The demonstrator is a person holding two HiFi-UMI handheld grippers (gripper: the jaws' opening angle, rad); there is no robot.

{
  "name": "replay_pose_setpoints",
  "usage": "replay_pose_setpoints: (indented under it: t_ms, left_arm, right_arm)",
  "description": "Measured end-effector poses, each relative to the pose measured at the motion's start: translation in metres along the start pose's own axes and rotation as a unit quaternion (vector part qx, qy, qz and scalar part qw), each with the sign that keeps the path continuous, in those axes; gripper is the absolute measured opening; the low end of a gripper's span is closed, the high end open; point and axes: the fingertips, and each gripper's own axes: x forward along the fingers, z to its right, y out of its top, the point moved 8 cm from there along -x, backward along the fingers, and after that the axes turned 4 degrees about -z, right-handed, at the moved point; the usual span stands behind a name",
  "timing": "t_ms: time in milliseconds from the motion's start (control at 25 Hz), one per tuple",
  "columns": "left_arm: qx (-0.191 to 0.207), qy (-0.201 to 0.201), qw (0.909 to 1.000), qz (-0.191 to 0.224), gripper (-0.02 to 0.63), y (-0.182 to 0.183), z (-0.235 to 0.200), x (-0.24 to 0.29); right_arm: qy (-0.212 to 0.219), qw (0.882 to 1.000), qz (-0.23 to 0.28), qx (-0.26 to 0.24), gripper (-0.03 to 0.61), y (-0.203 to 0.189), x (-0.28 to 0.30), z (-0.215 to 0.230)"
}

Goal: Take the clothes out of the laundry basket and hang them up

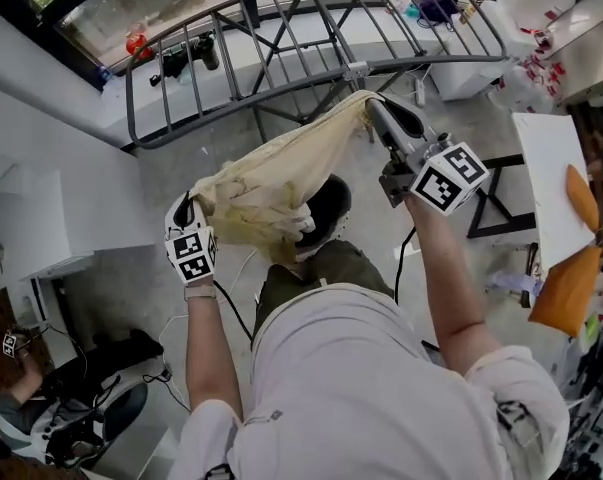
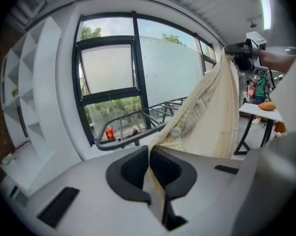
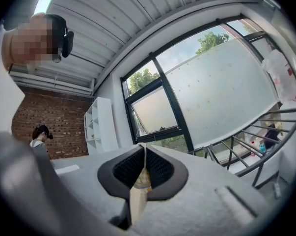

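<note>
Head view, my left claw (image 1: pixel 185 210) and right claw (image 1: pixel 373 108) both clenched on a pale yellow checked fabric garment (image 1: pixel 271 183), stretched between them, near a grey metal drying rack (image 1: pixel 281 43)

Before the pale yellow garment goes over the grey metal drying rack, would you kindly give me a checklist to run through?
1. Left gripper shut on an edge of the pale yellow checked cloth garment: ok.
2. Right gripper shut on another part of the garment: ok.
3. Garment spread flat between the grippers: not ok, it sags in folds.
4. Bars of the grey metal drying rack nearest the garment bare: ok.
5. Garment raised higher than the rack's near rail: cannot tell from the steep head view.
</note>
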Motion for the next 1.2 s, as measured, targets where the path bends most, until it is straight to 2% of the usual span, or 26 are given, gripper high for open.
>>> replay_pose_setpoints:
  t_ms: [240,520,680,800,1000,1120,1200]
  left_arm:
    - [0.052,0.086,0.9937,0.05,0.006,0.075,-0.023,-0.017]
    - [0.09,0.158,0.9761,0.118,0.006,0.162,-0.035,-0.031]
    - [0.113,0.175,0.965,0.16,0.006,0.214,-0.044,-0.028]
    - [0.125,0.178,0.9579,0.187,0.006,0.248,-0.056,-0.015]
    - [0.153,0.168,0.9471,0.227,0.006,0.286,-0.08,0.026]
    - [0.166,0.161,0.9398,0.252,0.006,0.31,-0.103,0.057]
    - [0.167,0.149,0.9388,0.262,0.006,0.329,-0.122,0.084]
  right_arm:
    - [-0.013,1.0,-0.002,-0.002,0.01,0.003,0.011,0.046]
    - [-0.018,0.999,0.019,-0.031,0.009,0.022,0.028,0.077]
    - [-0.031,0.997,0.033,-0.058,0.009,0.039,0.049,0.084]
    - [-0.053,0.993,0.042,-0.099,0.01,0.054,0.077,0.082]
    - [-0.098,0.977,0.046,-0.181,0.009,0.061,0.139,0.074]
    - [-0.126,0.969,0.054,-0.207,0.01,0.07,0.179,0.078]
    - [-0.153,0.962,0.058,-0.219,0.01,0.08,0.204,0.085]
